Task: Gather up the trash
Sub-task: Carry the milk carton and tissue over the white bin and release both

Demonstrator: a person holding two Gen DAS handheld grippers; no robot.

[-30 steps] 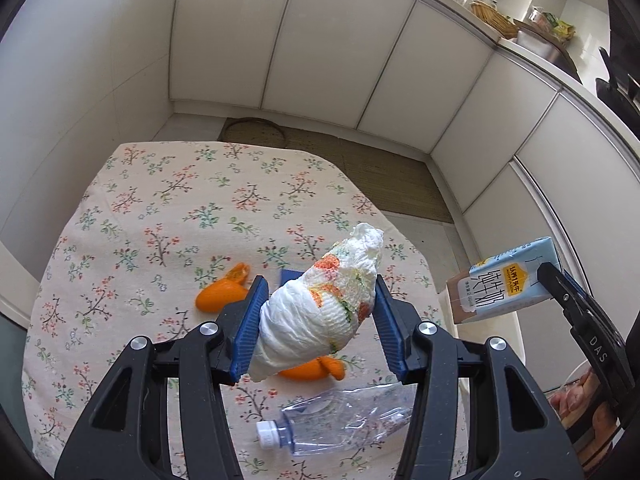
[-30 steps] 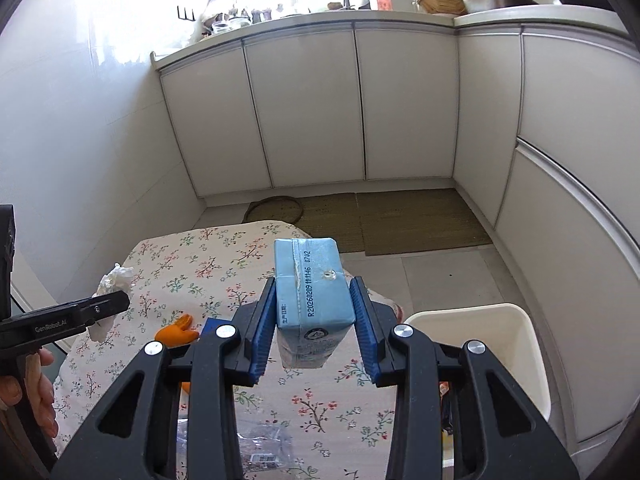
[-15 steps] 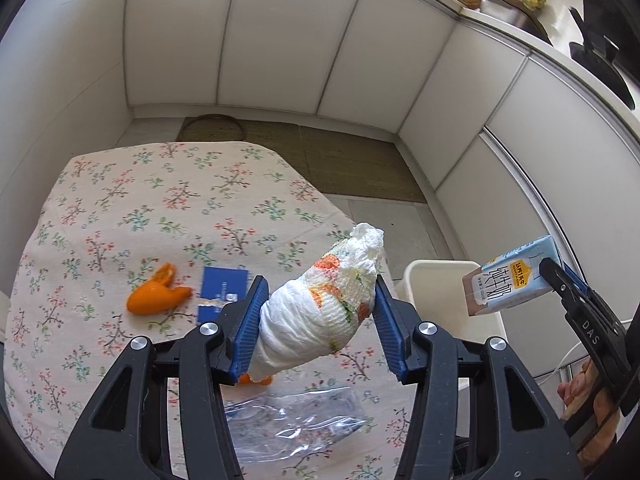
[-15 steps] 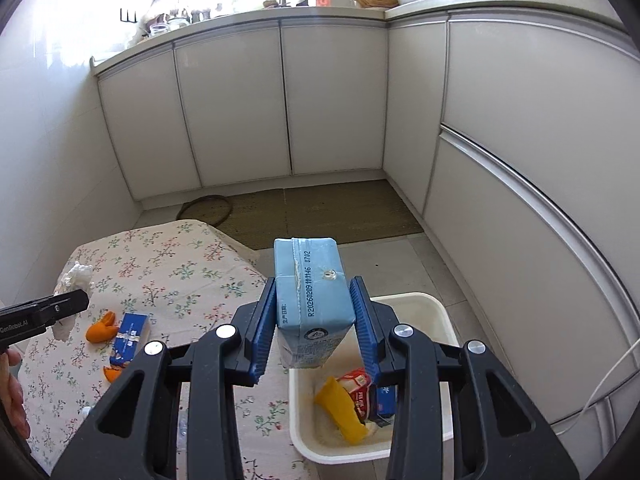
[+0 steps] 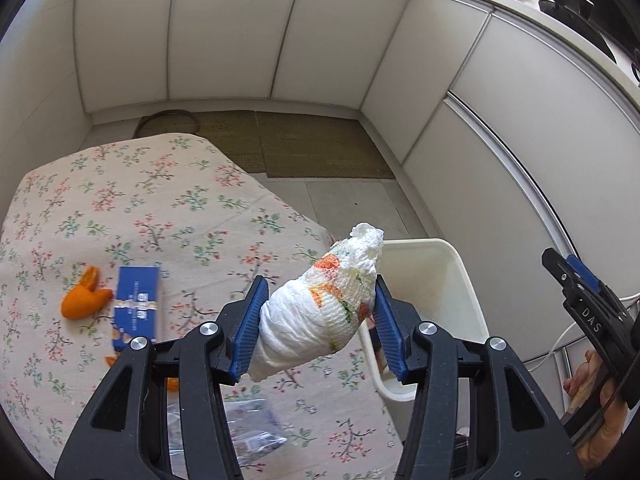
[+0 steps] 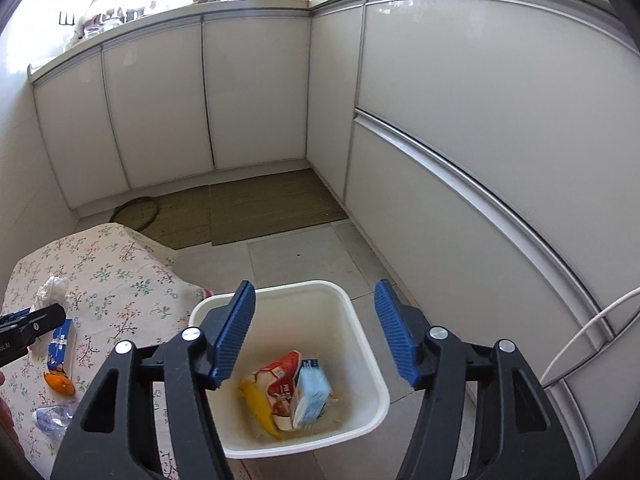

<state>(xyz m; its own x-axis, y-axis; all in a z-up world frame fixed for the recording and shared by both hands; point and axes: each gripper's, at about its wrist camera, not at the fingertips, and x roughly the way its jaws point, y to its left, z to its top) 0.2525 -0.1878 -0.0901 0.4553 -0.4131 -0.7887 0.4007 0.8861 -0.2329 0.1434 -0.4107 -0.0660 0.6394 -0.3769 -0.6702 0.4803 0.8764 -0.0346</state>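
The white square plastic bin (image 6: 362, 322) on the floor is taken as the landmark. Directly above its opening the right gripper (image 6: 314, 330) is held with its blue pads spread wide and nothing between them. Inside the bin lie a pale blue drink carton (image 6: 314, 398), a red-and-white snack wrapper (image 6: 280, 380) and a yellow wrapper (image 6: 258, 406) — so part of the collecting is judged done.

Just left of the bin, over the table's near corner, a crumpled white paper towel with orange and green print (image 5: 324, 312) is pinched in the left gripper (image 5: 318, 326), not yet over the opening.

Further left of the bin, on the floral tablecloth (image 5: 168, 208), four pieces are left: a crushed clear plastic bottle (image 5: 248, 436), a small blue box (image 5: 136, 308) and two pieces of orange peel (image 5: 82, 298) — one largely hidden.

The bin's rim stands close beside the table edge; open tiled floor lies beyond it toward the white cabinets (image 6: 260, 92), so room for the left gripper's swing is judged ample.
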